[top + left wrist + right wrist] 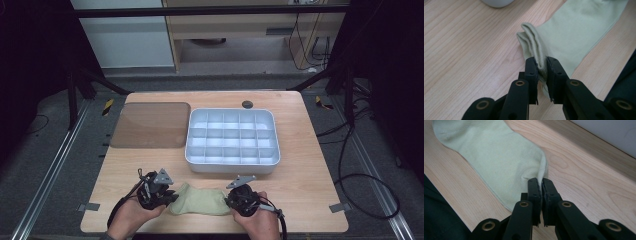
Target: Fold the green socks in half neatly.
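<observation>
Wooden table, pale grain. White tray with a grid of compartments sits right of centre, compartments look empty. Brown translucent lid lies flat just left of tray, nearly touching. Small dark round cap at far edge behind tray. Grey floor around, black cables on right, yellow-black tape marks by far corners
</observation>
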Demonstrator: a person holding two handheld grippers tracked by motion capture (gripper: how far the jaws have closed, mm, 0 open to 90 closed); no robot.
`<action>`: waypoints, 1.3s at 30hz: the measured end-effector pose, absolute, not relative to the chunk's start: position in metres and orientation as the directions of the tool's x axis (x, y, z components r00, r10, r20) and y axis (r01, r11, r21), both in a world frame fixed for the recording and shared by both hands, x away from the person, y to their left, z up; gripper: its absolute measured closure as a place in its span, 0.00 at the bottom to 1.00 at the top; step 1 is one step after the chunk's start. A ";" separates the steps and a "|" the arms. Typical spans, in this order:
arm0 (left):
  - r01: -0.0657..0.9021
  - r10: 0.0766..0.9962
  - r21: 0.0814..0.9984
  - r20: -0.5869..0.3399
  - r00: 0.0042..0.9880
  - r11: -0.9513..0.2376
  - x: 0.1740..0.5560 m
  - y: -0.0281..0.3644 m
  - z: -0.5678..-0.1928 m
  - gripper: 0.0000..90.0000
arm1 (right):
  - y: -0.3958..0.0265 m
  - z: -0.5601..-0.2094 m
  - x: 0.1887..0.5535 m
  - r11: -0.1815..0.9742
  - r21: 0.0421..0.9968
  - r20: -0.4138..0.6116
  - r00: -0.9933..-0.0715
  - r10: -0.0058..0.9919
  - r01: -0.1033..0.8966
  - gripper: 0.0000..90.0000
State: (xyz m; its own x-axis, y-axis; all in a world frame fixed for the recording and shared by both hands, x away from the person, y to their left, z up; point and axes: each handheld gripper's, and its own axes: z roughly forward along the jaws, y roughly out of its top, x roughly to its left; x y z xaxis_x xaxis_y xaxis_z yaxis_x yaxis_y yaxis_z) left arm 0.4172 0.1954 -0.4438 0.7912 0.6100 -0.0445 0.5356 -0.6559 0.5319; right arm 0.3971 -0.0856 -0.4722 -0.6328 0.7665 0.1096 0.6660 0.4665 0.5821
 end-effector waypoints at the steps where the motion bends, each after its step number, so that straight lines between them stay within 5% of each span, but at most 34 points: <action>1: 0.533 0.607 0.534 -0.045 0.793 -0.657 0.417 0.195 -0.442 0.88 | -0.086 -0.472 0.397 0.467 0.582 0.110 -0.633 0.767 0.666 0.96; 39: 0.482 0.537 0.585 -0.091 0.838 -0.652 0.408 0.128 -0.428 0.90 | -0.068 -0.478 0.404 0.412 0.605 0.184 -0.624 0.760 0.681 0.96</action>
